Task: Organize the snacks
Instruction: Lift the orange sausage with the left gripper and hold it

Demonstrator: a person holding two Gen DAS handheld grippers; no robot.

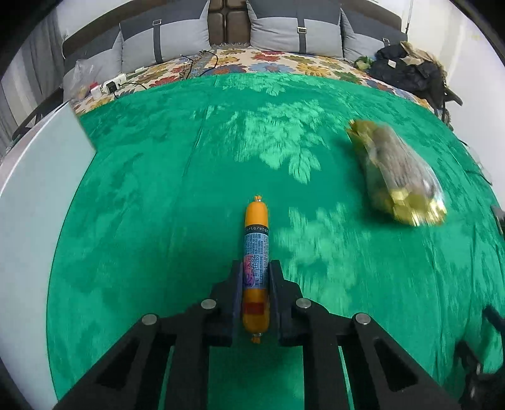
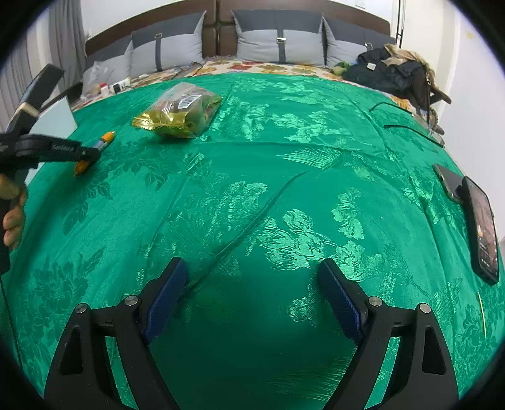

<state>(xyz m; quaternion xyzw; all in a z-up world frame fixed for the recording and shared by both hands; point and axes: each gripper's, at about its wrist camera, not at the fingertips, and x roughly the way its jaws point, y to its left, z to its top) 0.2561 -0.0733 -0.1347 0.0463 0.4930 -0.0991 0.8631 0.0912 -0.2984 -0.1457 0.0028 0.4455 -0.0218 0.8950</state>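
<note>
A green cloth [image 2: 252,176] with a woven flower pattern covers nearly the whole bed and fills both views. Beyond it a strip of flowered sheet [image 1: 271,61] shows, then grey pillows [image 2: 279,41] against a brown headboard [image 2: 222,19]. A heap of dark clothes [image 2: 394,71] sits at the far right corner of the bed. A white panel [image 1: 38,176] stands along the cloth's left edge.

The snack bag [image 2: 180,115] — clear plastic with gold ends — lies flat on the cloth toward the far left in the right wrist view; in the left wrist view the same bag [image 1: 397,176] is blurred and lies ahead and to the right of the left gripper.

The right gripper [image 2: 252,277] hovers low over bare cloth, its blue-padded fingers [image 2: 167,290] spread wide with nothing between them. Two phones [image 2: 481,227] lie on the cloth at its right, one overlapping the other.

The left gripper [image 1: 255,280] is pinching the sausage [image 1: 256,239] — an orange stick with a blue printed label — its jaws pressed on the label's near half, with both orange ends poking out. In the right wrist view the left gripper [image 2: 91,154] appears at the far left, with the sausage [image 2: 105,138] slanting through its tip, near the bag but apart from it. Whether the sausage touches the cloth cannot be told.
</note>
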